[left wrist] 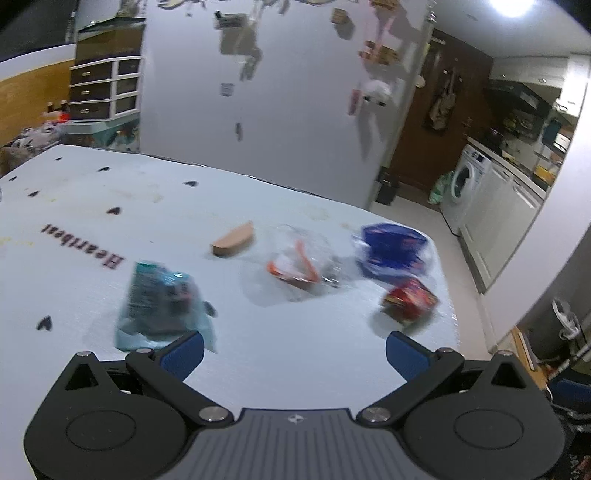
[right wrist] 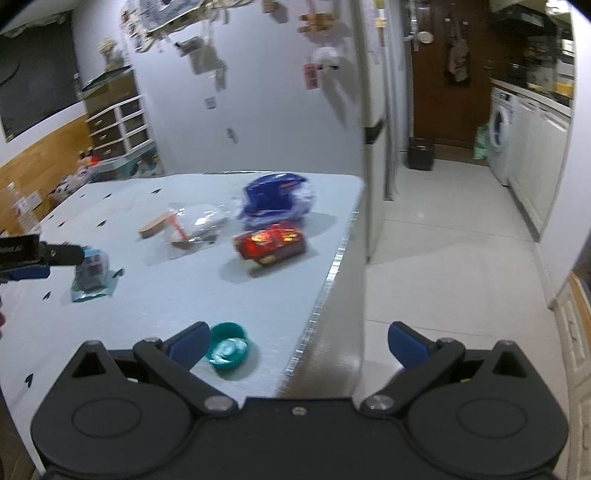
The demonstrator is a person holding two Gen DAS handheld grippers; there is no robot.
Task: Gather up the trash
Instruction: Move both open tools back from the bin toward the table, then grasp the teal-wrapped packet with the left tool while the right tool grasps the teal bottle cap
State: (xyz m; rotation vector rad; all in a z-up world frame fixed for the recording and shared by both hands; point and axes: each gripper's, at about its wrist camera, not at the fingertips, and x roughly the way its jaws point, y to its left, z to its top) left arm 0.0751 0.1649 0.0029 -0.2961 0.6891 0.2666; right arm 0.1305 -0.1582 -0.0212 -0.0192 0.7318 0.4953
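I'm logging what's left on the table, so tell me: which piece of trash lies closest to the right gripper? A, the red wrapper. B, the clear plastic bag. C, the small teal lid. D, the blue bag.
C: in the right wrist view the small teal lid lies just beside one finger of the open right gripper, while the other pieces lie farther up the table.

Dim room on my feed, one ceiling light (left wrist: 511,5) blown out top right, motion blur everywhere, fisheye bending the edges.

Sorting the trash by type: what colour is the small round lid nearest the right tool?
Teal lid, clearest in the right wrist view.
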